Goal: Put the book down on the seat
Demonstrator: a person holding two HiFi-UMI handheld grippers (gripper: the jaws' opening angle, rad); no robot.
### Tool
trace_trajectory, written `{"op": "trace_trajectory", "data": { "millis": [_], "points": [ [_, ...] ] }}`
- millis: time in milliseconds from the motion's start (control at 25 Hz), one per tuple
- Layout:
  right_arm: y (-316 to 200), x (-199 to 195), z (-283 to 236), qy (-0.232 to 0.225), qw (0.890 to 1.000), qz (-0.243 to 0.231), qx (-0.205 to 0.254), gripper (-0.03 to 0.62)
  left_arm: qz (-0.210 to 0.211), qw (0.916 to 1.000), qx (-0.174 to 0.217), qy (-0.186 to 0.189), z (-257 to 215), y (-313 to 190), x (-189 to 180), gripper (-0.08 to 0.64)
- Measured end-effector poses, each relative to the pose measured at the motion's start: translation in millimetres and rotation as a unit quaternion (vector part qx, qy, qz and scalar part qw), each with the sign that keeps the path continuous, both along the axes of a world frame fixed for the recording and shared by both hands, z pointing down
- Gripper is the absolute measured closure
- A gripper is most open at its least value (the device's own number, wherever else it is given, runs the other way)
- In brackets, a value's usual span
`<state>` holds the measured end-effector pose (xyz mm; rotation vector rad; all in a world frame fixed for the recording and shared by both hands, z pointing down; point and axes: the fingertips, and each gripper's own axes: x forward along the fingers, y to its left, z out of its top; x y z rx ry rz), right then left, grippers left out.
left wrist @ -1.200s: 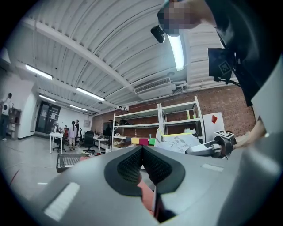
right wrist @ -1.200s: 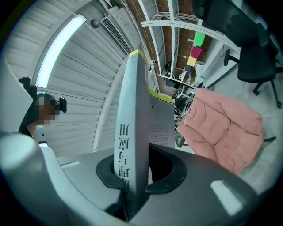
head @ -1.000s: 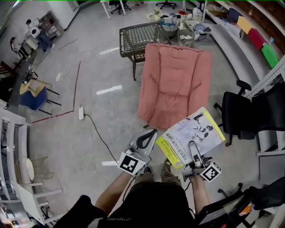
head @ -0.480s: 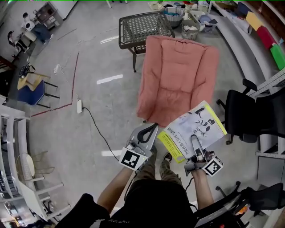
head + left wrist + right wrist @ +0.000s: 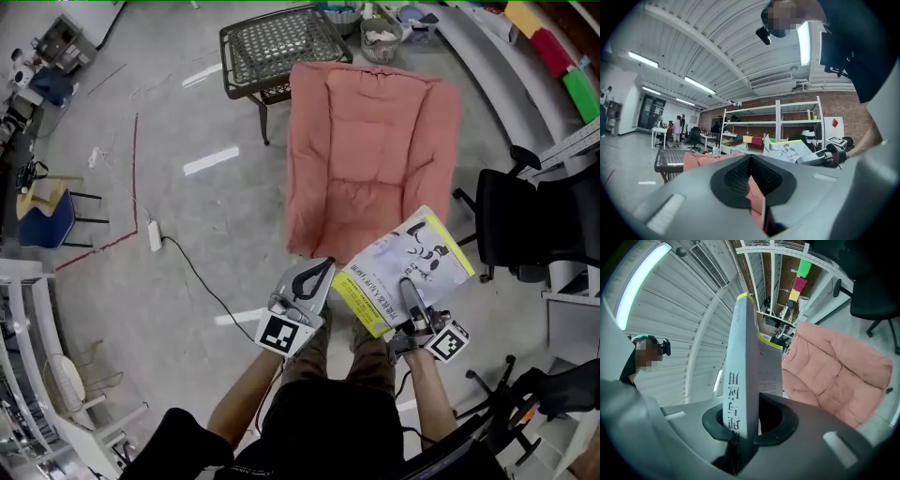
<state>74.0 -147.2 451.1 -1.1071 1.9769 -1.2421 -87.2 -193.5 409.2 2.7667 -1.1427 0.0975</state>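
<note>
A white book (image 5: 401,269) with a yellow band and a cartoon cover is clamped at its lower edge by my right gripper (image 5: 407,298), held above the front right corner of the pink padded seat (image 5: 366,150). In the right gripper view the book (image 5: 743,376) stands edge-on between the jaws, with the pink seat (image 5: 839,371) to its right. My left gripper (image 5: 307,278) hovers just before the seat's front edge, shut and empty; in its own view the pink seat (image 5: 701,160) lies beyond the closed jaws, and the book (image 5: 787,151) shows at the right.
A dark wicker table (image 5: 272,47) stands behind the seat. A black office chair (image 5: 530,225) is at the right, close to the book. A cable and power strip (image 5: 155,234) lie on the floor at left. Shelving (image 5: 534,56) runs along the back right.
I have walked closer to the seat: it now lies nearer and larger under both grippers. The book stays gripped in the right gripper, and the left gripper keeps its place beside it.
</note>
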Motion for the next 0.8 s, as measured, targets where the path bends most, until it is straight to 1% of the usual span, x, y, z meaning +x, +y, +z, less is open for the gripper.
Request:
{"op": "trace_trajectory", "data": {
  "millis": [240,400,560,720,800],
  "points": [
    [-17.0,3.0,46.8,-0.012,1.0,-0.004,-0.02,0.508,0.002,0.9996,-0.024,-0.014,56.8,-17.4,10.2,0.56],
    [-23.1,6.1,83.6,-0.01,0.999,-0.018,-0.036,0.506,-0.022,0.9988,-0.039,-0.021,92.9,-28.7,10.2,0.56],
    [-27.8,14.8,119.9,-0.005,0.998,-0.034,-0.043,0.508,-0.037,0.9975,-0.052,-0.031,136.9,-34.9,20.3,0.56],
    [-24.8,19.4,154.8,-0.017,0.997,-0.039,-0.057,0.506,-0.054,0.9959,-0.061,-0.039,172.0,-29.7,33.5,0.56],
    [-21.7,20.6,167.9,-0.025,0.997,-0.041,-0.062,0.506,-0.055,0.9956,-0.066,-0.038,182.8,-23.3,40.4,0.56]
  ]
}}
